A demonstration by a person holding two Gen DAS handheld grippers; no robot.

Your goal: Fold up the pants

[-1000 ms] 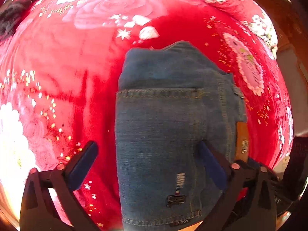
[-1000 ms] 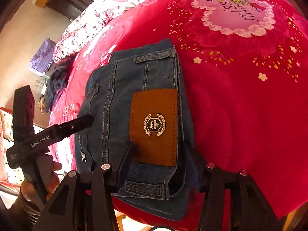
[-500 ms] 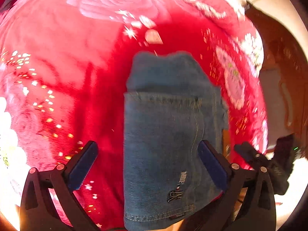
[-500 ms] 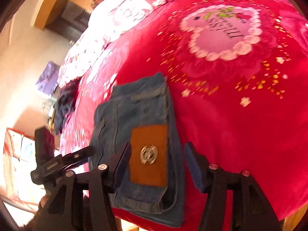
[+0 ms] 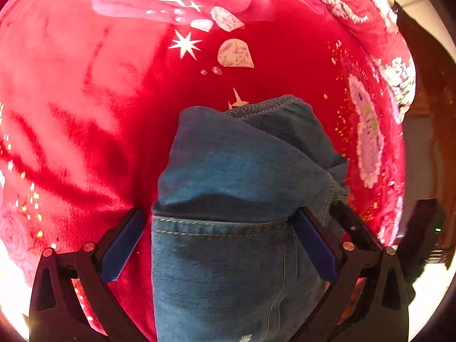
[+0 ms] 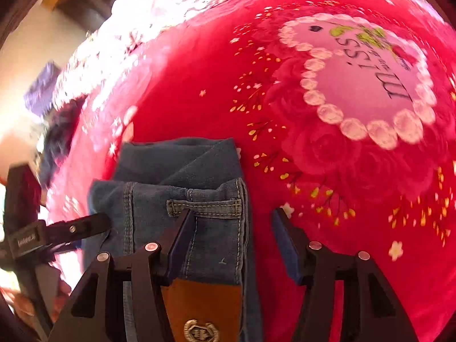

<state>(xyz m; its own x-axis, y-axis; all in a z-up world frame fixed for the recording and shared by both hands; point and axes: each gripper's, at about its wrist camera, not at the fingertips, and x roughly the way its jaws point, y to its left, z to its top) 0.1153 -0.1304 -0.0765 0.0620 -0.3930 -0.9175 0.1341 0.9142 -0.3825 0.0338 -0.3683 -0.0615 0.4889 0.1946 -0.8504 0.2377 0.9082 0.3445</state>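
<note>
The folded pants (image 5: pixel 233 228) lay on the red bed (image 5: pixel 85 114). The left tool (image 5: pixel 216 245) stood wide around them; the right tool (image 6: pixel 230 245) was closing, gripping nothing. Next, one neat final fold.

Folded blue jeans (image 5: pixel 228 228), on red blanket (image 5: pixel 85 114)

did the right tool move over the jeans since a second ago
Yes. The right tool slid forward along the jeans: the brown leather patch, earlier ahead of its fingers, now lies low between them. Its jaws are closing.
</note>
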